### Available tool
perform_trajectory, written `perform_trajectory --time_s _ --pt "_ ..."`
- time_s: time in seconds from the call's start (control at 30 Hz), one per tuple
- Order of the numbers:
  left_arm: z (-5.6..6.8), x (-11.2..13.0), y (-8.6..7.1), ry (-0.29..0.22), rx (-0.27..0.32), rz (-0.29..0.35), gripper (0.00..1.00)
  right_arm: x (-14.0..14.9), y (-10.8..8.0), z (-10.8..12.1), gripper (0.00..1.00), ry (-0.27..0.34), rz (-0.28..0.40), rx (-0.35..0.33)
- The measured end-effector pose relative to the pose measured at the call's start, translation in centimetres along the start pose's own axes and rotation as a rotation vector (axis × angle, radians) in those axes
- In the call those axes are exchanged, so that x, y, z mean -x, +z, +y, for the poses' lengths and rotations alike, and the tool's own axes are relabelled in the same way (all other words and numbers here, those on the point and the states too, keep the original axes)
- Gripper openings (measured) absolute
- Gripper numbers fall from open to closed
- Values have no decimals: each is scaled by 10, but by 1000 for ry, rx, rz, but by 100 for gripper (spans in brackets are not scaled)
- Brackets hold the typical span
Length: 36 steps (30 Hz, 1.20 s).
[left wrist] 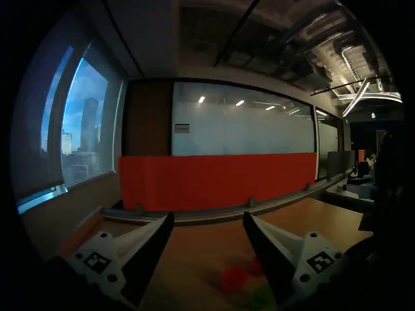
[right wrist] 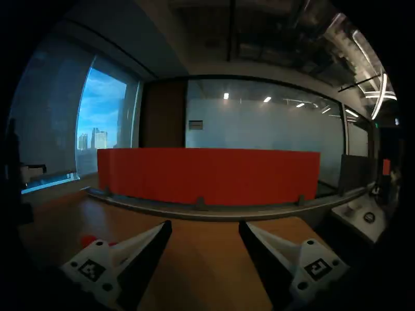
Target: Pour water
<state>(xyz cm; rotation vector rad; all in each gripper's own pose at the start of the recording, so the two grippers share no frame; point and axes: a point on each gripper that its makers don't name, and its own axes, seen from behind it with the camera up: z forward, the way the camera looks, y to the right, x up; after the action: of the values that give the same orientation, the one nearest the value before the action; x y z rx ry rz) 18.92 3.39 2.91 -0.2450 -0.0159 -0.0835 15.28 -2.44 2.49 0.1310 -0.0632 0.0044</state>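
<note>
Left hand-held gripper and right hand-held gripper both spread, empty, over wooden bench in dim office, red partition, skyline window; blurred red shape on bench between left jaws.

Left gripper view: red blob and green blob low on table, both blurred, kind unclear; green one cut by lower edge, partly behind left gripper. Right gripper view: small red thing half hidden behind right gripper, unidentifiable
</note>
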Motion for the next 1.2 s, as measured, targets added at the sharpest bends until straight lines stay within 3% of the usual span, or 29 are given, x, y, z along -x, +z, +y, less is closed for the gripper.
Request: perform_trajectory --time_s 0.6,0.9,1.2 --pt "41 -8 -8 -24 248 -6 98 -16 -15 -74 100 -43 11 -375" --pt "52 -4 -12 3 327 -18 98 -12 -19 -90 100 -70 -28 -448" --pt "64 21 -15 34 386 -97 98 7 -18 -102 100 -137 -118 -512"
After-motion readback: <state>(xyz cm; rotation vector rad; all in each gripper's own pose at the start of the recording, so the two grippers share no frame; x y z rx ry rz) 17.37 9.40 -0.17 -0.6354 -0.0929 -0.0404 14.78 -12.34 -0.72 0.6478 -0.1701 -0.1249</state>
